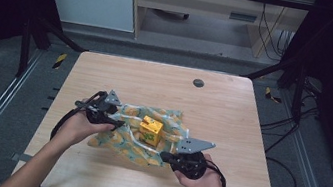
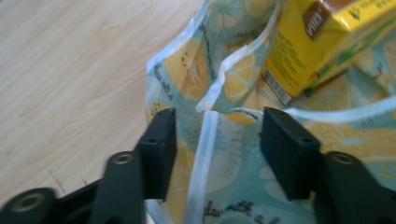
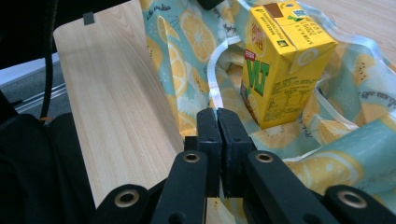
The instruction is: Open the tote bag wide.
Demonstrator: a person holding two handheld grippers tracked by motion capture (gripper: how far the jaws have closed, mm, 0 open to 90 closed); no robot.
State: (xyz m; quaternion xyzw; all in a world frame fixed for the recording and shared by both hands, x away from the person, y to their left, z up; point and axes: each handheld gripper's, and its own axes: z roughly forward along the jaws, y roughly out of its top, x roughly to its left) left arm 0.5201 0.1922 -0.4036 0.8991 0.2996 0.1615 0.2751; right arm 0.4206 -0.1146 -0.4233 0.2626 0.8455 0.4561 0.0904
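So there's a lemon-print bag (image 1: 140, 137) lying on the near half of the wooden table (image 1: 232, 114), with a yellow drink carton (image 1: 150, 129) standing upright on it, about mid-bag. The right tongs (image 3: 218, 116) are pinched tight on the bag's near right edge, just near of the carton. The left tongs (image 2: 217, 140) sit at the bag's left side, half open, with a white strap (image 2: 201, 154) running between them, not squeezed.

Yellow drink carton (image 3: 280, 65) — green "VLT" letters.
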